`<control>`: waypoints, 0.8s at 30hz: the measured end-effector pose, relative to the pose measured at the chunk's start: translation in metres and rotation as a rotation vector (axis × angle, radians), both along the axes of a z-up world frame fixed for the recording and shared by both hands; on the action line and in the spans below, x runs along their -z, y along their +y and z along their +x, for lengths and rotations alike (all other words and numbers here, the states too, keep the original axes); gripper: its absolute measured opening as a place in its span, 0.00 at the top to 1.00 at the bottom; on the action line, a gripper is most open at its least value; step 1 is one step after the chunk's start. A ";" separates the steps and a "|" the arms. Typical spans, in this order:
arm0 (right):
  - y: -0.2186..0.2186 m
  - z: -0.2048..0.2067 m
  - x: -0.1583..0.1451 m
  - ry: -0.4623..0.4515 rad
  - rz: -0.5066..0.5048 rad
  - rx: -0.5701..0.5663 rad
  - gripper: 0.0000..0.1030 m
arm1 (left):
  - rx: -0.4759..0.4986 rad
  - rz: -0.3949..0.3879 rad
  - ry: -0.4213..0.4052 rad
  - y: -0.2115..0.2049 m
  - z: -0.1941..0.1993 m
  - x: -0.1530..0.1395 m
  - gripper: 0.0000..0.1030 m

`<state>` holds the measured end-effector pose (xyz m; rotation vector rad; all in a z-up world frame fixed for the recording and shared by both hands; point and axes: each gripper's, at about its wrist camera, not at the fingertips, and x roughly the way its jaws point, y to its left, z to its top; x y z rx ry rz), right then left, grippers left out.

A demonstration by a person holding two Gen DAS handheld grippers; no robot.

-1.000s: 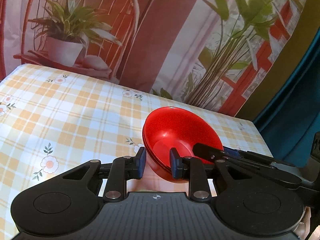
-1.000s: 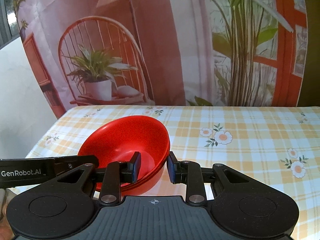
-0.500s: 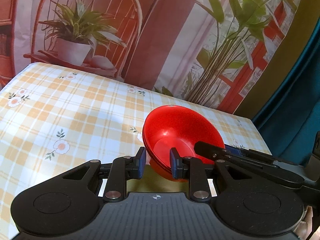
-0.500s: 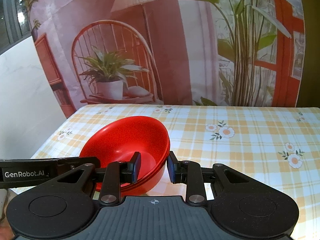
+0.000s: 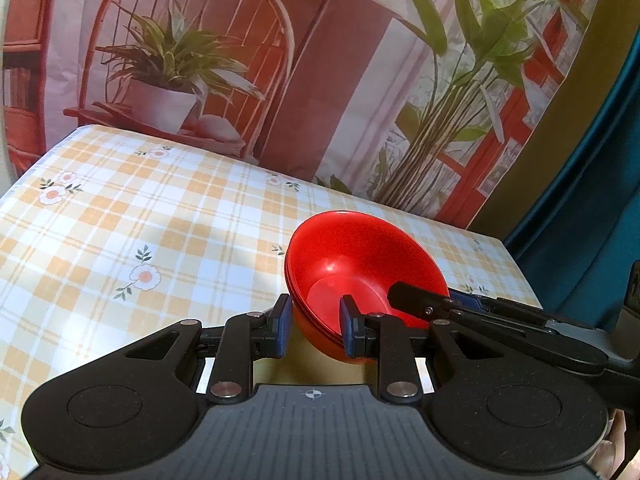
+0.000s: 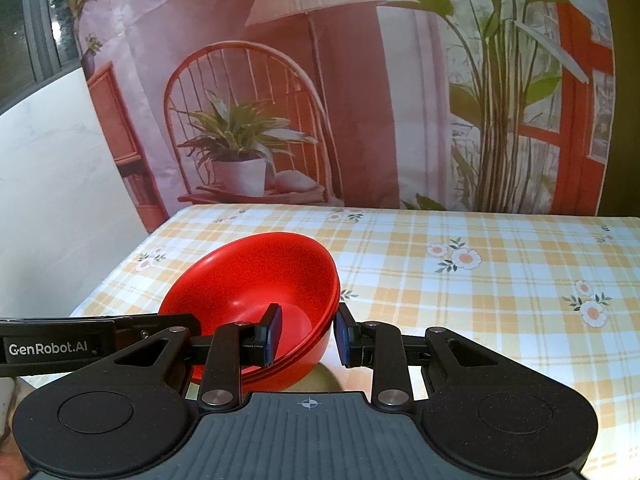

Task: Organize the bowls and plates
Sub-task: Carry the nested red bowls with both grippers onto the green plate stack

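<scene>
A nested stack of red bowls point(image 5: 360, 264) hangs tilted just above the checked tablecloth point(image 5: 160, 220). My left gripper point(image 5: 314, 328) is shut on the stack's left rim, one pad inside and one outside. My right gripper point(image 6: 306, 336) is shut on the opposite rim of the same red bowls point(image 6: 256, 280) in the same way. In the left wrist view, one black finger point(image 5: 416, 305) of the right gripper reaches into the bowl from the right. The left gripper's arm point(image 6: 100, 340) enters the right wrist view from the left.
The yellow-and-white flowered tablecloth point(image 6: 480, 280) stretches back to a printed backdrop of a chair and plants point(image 6: 248, 152). The table's left edge point(image 6: 132, 256) borders a white wall. A dark teal curtain point(image 5: 592, 200) hangs beyond the table's right end.
Both grippers have carried the bowl stack together toward the table's left end; the left edge and the white wall have come further into view. Both grips are unchanged.
</scene>
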<state>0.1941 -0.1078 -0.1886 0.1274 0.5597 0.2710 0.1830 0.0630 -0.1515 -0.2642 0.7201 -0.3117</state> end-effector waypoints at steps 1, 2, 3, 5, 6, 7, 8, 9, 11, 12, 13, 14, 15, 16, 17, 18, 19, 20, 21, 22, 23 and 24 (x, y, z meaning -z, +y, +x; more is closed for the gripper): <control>0.000 -0.001 0.001 0.000 0.004 -0.003 0.74 | -0.002 0.002 0.001 0.000 -0.002 0.000 0.74; 0.001 -0.002 0.002 0.002 0.008 -0.005 0.74 | -0.004 0.004 0.003 0.001 -0.004 0.001 0.74; 0.002 -0.003 0.004 0.004 0.011 -0.008 0.74 | -0.006 0.007 0.006 0.001 -0.006 0.003 0.74; 0.003 -0.007 0.008 0.008 0.015 -0.012 0.74 | -0.008 0.014 0.009 0.002 -0.010 0.005 0.74; 0.004 -0.007 0.010 0.012 0.018 -0.016 0.74 | -0.009 0.018 0.007 0.002 -0.012 0.006 0.74; 0.004 -0.008 0.012 0.020 0.024 -0.020 0.74 | -0.013 0.022 0.007 0.003 -0.014 0.007 0.74; 0.005 -0.008 0.013 0.024 0.032 -0.024 0.74 | -0.019 0.023 0.008 0.003 -0.016 0.008 0.74; 0.005 -0.010 0.014 0.023 0.035 -0.025 0.74 | -0.025 0.020 0.011 0.004 -0.018 0.009 0.74; 0.007 -0.011 0.015 0.020 0.032 -0.029 0.74 | -0.033 0.015 0.022 0.005 -0.022 0.013 0.74; 0.007 -0.012 0.015 0.019 0.031 -0.033 0.74 | -0.036 0.017 0.022 0.005 -0.024 0.014 0.74; 0.007 -0.013 0.016 0.020 0.031 -0.036 0.74 | -0.038 0.020 0.022 0.005 -0.026 0.015 0.74; 0.008 -0.014 0.016 0.022 0.032 -0.037 0.74 | -0.039 0.022 0.022 0.006 -0.027 0.015 0.74; 0.007 -0.015 0.017 0.026 0.033 -0.038 0.74 | -0.041 0.022 0.024 0.006 -0.028 0.016 0.74; 0.007 -0.017 0.019 0.028 0.034 -0.038 0.74 | -0.043 0.019 0.027 0.006 -0.030 0.016 0.74; 0.007 -0.018 0.021 0.032 0.036 -0.039 0.74 | -0.044 0.020 0.028 0.006 -0.031 0.017 0.74; 0.006 -0.020 0.023 0.037 0.036 -0.039 0.74 | -0.044 0.021 0.027 0.006 -0.032 0.017 0.74; 0.006 -0.021 0.025 0.043 0.036 -0.041 0.74 | -0.045 0.025 0.025 0.006 -0.034 0.017 0.74; 0.005 -0.023 0.028 0.051 0.038 -0.043 0.74 | -0.046 0.028 0.025 0.006 -0.036 0.018 0.74; 0.005 -0.024 0.030 0.060 0.042 -0.043 0.74 | -0.046 0.029 0.027 0.005 -0.037 0.019 0.74; 0.005 -0.024 0.033 0.069 0.047 -0.043 0.74 | -0.047 0.029 0.032 0.005 -0.038 0.020 0.74; 0.004 -0.024 0.036 0.079 0.051 -0.043 0.74 | -0.048 0.029 0.038 0.005 -0.039 0.022 0.74; 0.004 -0.025 0.039 0.087 0.054 -0.042 0.74 | -0.049 0.029 0.046 0.005 -0.040 0.025 0.74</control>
